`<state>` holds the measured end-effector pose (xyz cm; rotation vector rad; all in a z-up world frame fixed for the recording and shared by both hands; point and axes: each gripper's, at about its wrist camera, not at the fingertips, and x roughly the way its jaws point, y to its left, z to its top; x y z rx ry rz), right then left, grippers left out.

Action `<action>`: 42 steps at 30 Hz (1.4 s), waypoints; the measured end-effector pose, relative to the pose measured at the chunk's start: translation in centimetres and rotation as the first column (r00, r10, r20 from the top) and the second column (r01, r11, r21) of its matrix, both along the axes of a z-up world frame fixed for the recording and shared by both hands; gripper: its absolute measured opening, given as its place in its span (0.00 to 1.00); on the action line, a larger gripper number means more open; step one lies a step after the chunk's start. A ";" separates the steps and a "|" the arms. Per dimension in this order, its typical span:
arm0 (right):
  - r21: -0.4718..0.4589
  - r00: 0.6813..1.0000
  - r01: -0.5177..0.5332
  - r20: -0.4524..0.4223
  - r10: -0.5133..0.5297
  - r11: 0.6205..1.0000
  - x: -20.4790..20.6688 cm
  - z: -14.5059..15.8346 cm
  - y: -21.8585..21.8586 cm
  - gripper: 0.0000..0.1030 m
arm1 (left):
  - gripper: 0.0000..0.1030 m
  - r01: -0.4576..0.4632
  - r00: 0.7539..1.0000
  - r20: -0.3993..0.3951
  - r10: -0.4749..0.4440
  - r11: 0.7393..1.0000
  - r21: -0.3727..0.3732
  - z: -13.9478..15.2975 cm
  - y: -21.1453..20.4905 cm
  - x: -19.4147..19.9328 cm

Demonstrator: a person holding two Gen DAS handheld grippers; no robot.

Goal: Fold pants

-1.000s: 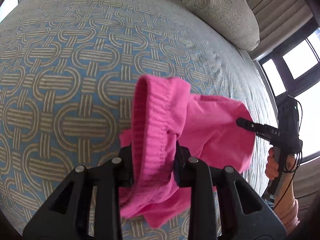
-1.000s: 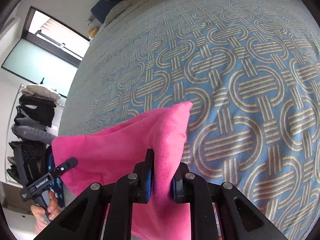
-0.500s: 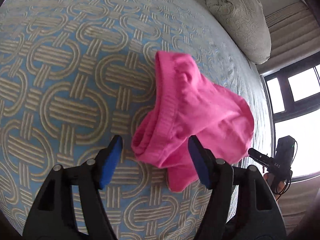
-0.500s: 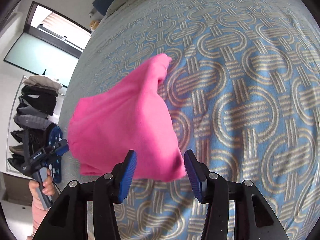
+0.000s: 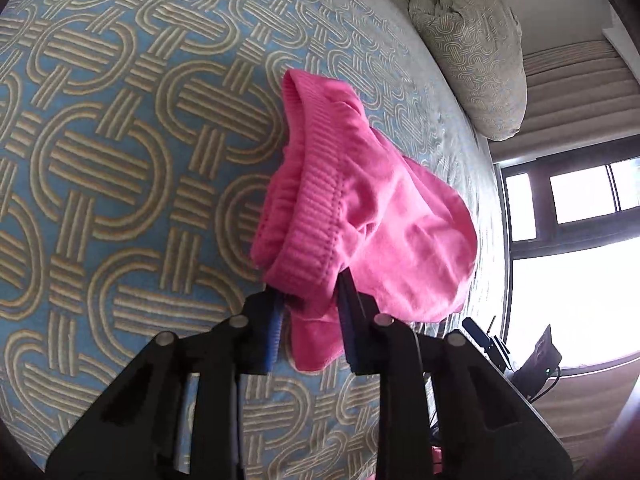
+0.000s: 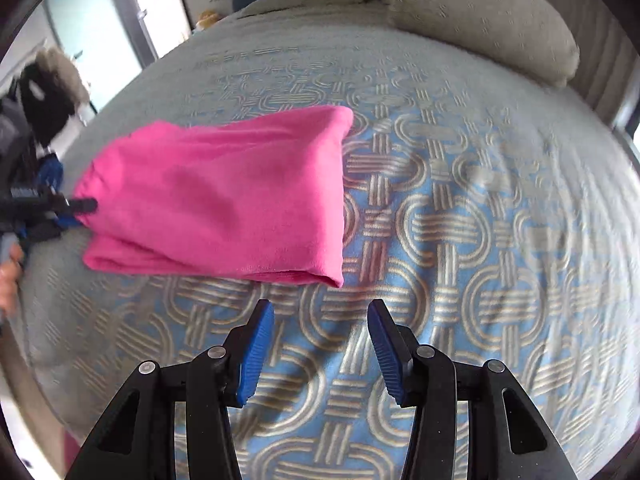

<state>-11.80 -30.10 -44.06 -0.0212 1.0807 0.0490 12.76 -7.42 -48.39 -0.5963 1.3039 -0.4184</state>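
Note:
The pink pants (image 5: 360,208) lie bunched and folded on the patterned bedspread (image 5: 100,168), ribbed waistband toward me in the left wrist view. My left gripper (image 5: 310,300) is closed on the waistband end. In the right wrist view the pants (image 6: 224,196) form a folded pink block on the bed. My right gripper (image 6: 320,344) is open and empty, a little short of the block's near edge. The left gripper (image 6: 80,204) shows at the pants' far left end there.
A grey patterned pillow (image 5: 472,44) lies at the bed's head, also in the right wrist view (image 6: 480,20). A window (image 5: 568,200) is beyond the bed's right edge. Dark clothes (image 6: 44,92) hang at the left. The right gripper (image 5: 500,348) shows low right.
Both grippers let go of the pants, which dropped onto the bed. The left gripper has since closed on the waistband end. The right gripper stayed open and pulled back.

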 end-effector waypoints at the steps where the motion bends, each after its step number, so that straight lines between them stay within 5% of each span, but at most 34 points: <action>1: -0.063 0.999 -0.030 0.028 0.032 0.998 0.1 -0.1 1.0 0.48 | 0.27 -0.001 1.000 -0.003 0.001 1.000 0.002 0.0 0.1 -0.1; 5: -0.184 0.996 -0.056 0.059 0.068 0.981 1.8 -1.1 2.5 0.47 | 0.27 -0.014 1.000 -0.027 0.014 1.000 -0.006 -0.2 0.1 0.1; 8: -0.152 0.997 -0.040 0.062 0.050 0.988 3.3 -1.2 2.5 0.13 | 0.27 -0.034 0.998 -0.044 0.033 0.999 -0.025 -0.6 0.4 0.3; 11: 0.008 0.992 0.008 0.129 -0.009 1.000 3.2 0.2 0.3 0.10 | 0.27 -0.014 1.000 -0.021 0.014 1.000 -0.014 -0.6 0.4 0.2; 14: 0.207 0.988 0.088 0.106 -0.111 0.974 2.9 0.9 -2.8 0.10 | 0.20 0.032 0.999 0.002 -0.032 0.999 -0.033 0.1 -0.4 -0.6; 18: 0.494 0.951 0.294 -0.064 -0.303 0.819 3.2 -2.1 -9.4 0.09 | 0.19 0.080 0.995 0.064 -0.078 0.996 -0.028 2.4 -2.1 -2.5; 20: 0.517 0.941 0.334 -0.134 -0.311 0.788 3.8 -3.9 -11.1 0.09 | 0.19 0.083 0.994 0.075 -0.084 0.996 0.018 2.7 -2.4 -3.3; 22: 0.436 0.937 0.347 -0.129 -0.324 0.830 3.5 -4.2 -11.3 0.10 | 0.20 0.094 0.993 0.068 -0.098 0.994 0.062 1.9 -2.4 -4.1; 26: 0.413 0.941 0.338 -0.128 -0.313 0.846 1.5 -3.7 -11.6 0.10 | 0.28 0.108 0.993 0.021 -0.114 0.974 0.200 0.1 -1.9 -5.9; 29: 0.275 0.967 0.253 -0.050 -0.249 0.928 -0.4 -1.1 -9.2 0.10 | 0.32 0.072 0.983 0.132 -0.127 0.931 0.359 2.2 -2.0 -8.4; 31: 0.180 0.983 0.180 0.002 -0.184 0.967 -1.7 0.8 -6.6 0.14 | 0.59 0.045 0.954 0.247 -0.168 0.898 0.437 5.1 -3.3 -10.5; 33: 0.147 0.991 0.119 0.045 -0.127 0.982 -3.5 2.5 -3.5 0.24 | 0.70 0.007 0.907 0.368 -0.203 0.882 0.471 8.0 -4.9 -12.6; 37: 0.204 0.987 0.064 0.132 -0.092 0.977 -6.3 6.2 1.0 0.31 | 0.74 -0.050 0.833 0.481 -0.273 0.829 0.557 12.4 -8.5 -15.4; 42: 0.221 0.980 0.056 0.176 -0.097 0.974 -8.1 8.7 4.3 0.32 | 0.75 -0.074 0.797 0.530 -0.291 0.823 0.564 15.4 -10.2 -18.1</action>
